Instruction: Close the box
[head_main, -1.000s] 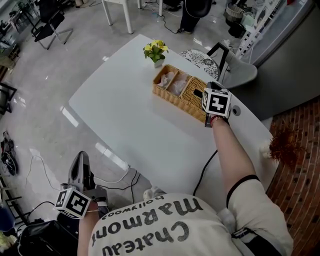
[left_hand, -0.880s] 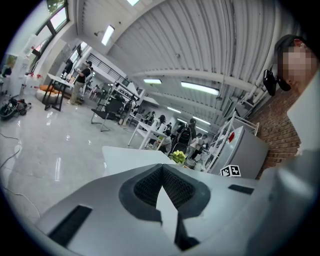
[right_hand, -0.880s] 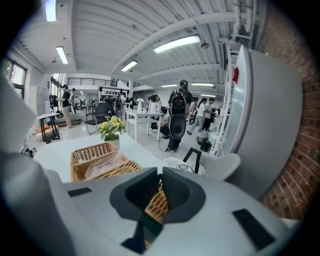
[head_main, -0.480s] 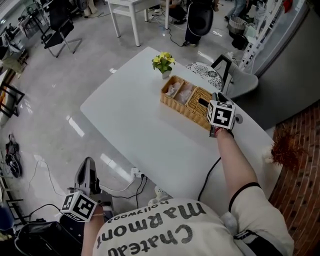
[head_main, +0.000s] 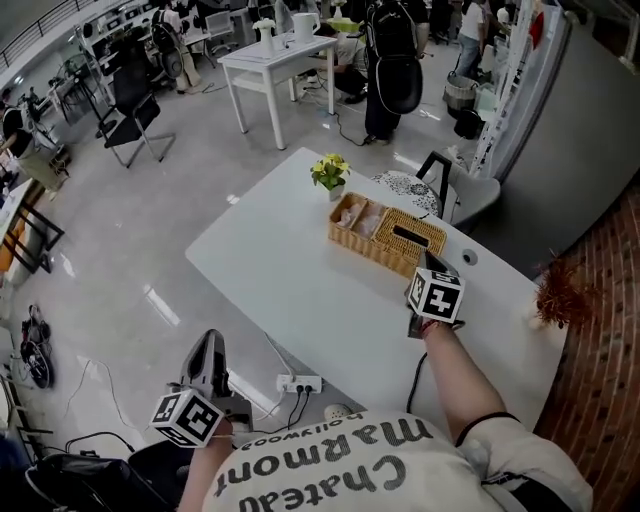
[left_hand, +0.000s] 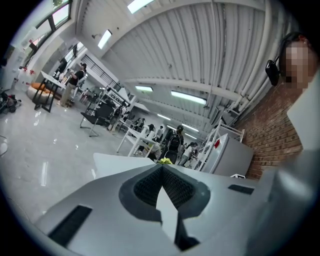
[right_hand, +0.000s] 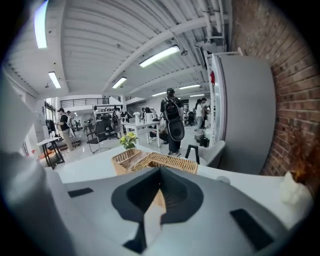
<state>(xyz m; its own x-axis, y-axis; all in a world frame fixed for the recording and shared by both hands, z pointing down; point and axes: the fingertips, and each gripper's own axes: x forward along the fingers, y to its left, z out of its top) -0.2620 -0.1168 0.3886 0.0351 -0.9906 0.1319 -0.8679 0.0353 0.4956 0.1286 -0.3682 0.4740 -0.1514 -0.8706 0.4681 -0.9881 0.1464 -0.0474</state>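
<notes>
Box (head_main: 388, 236) is seen half open on table (head_main: 290, 262). R gripper (right_hand: 160, 174) is held shut near box; L gripper (left_hand: 161, 169) shut, far off.

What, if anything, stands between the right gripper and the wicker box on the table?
Nothing visible. Only bare white table lies between the right gripper and the tan woven wicker box; the yellow potted flowers stand beyond the box.

Yellow flowers (head_main: 331, 172) on white table (head_main: 280, 260); power strip (head_main: 300, 383) apparently on floor.
</notes>
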